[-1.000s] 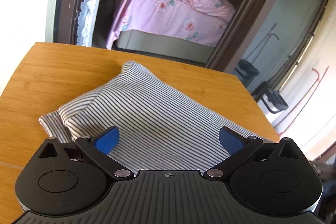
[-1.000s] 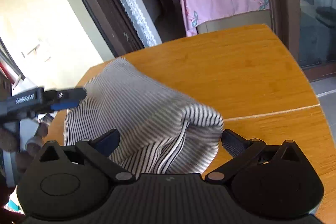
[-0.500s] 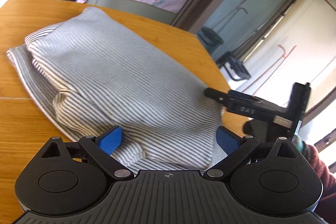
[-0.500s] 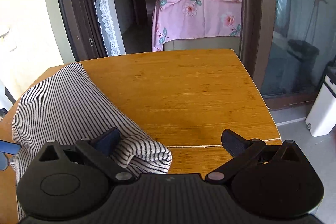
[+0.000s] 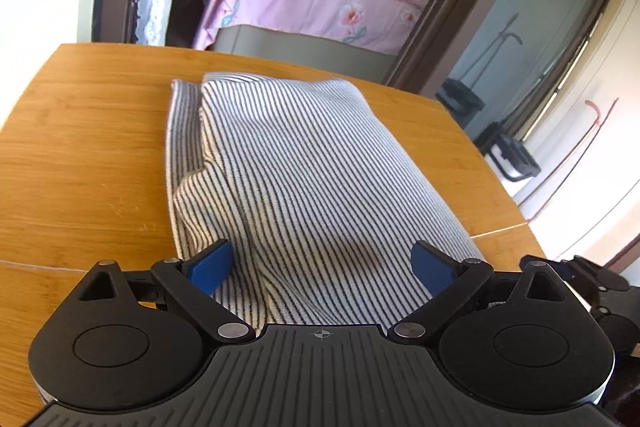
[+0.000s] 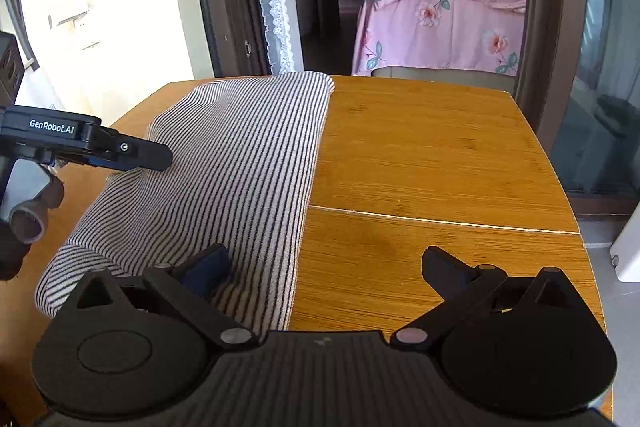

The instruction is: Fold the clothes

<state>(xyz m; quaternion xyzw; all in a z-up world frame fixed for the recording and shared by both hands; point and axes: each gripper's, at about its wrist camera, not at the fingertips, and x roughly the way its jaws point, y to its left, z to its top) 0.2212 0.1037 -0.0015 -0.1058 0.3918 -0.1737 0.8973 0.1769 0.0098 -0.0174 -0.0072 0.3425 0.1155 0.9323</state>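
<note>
Left wrist: left gripper (image 5: 322, 263) jaws wide over striped cloth (image 5: 304, 163).

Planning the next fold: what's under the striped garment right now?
The striped garment lies folded on the wooden table, a lower layer peeking out along its left edge. Anything beneath the cloth is covered.

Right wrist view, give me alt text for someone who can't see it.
A folded striped garment lies on the left half of a wooden table, with the open right gripper over its near edge. The left gripper reaches in from the left above the cloth; a pink bed shows beyond.
</note>
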